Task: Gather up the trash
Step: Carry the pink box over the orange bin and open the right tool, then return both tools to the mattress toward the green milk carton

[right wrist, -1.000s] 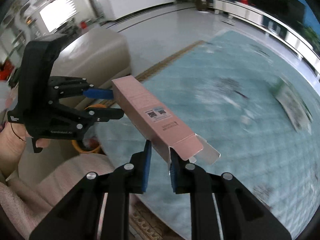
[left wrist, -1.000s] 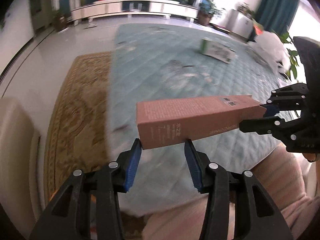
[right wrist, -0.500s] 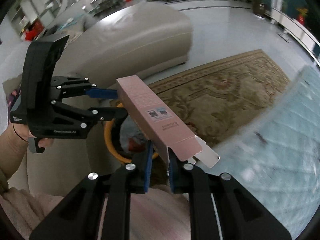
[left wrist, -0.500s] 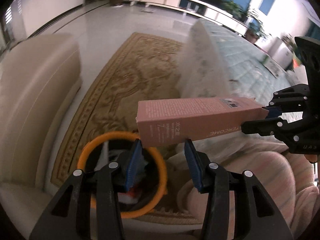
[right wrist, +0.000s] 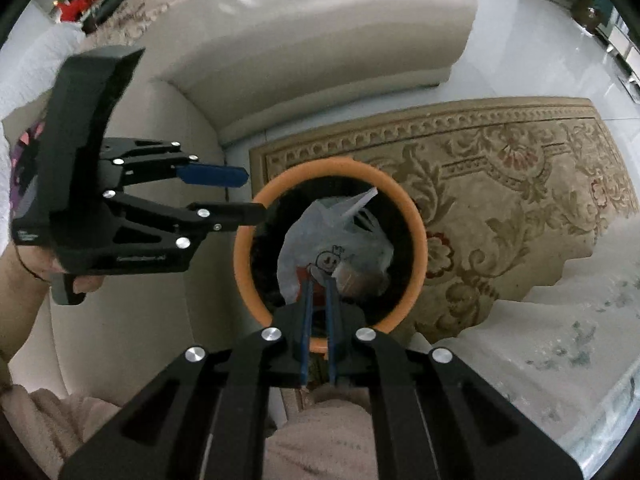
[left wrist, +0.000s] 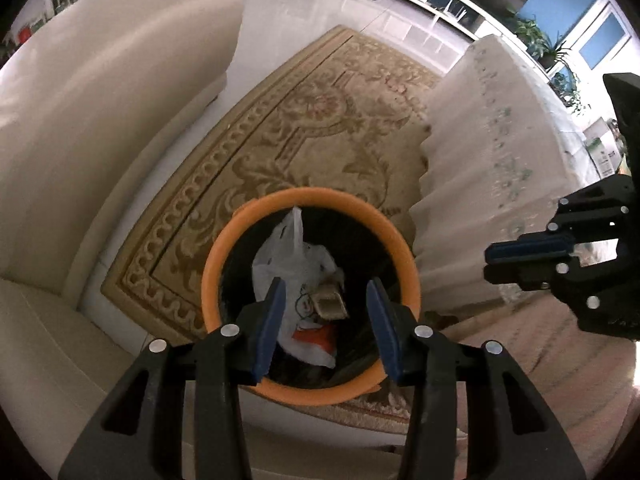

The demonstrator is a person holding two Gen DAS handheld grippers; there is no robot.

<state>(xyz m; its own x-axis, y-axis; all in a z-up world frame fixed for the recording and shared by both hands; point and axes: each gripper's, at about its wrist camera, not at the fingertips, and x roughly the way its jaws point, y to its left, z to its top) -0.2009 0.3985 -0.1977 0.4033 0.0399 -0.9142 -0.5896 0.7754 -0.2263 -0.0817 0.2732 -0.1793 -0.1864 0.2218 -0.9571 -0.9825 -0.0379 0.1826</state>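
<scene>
An orange-rimmed bin (left wrist: 310, 200) stands on the floor below both grippers; it also shows in the right wrist view (right wrist: 416, 216). Inside lie a white plastic bag (left wrist: 294, 256) and the pink box (left wrist: 330, 302), seen end-on. My left gripper (left wrist: 326, 324) is open and empty above the bin. My right gripper (right wrist: 318, 280) has its jaws a narrow gap apart with nothing between them, over the bin's near rim. The bag (right wrist: 340, 236) shows in the right wrist view too.
A beige sofa (left wrist: 100, 92) runs along the left. A patterned rug (left wrist: 320, 120) lies under the bin. A table with a pale cloth (left wrist: 480, 160) stands to the right, with a green and white box (left wrist: 604, 156) on it.
Both grippers carried the pink box from over the table to over the bin. The box has left both grippers and now lies in the bin.
</scene>
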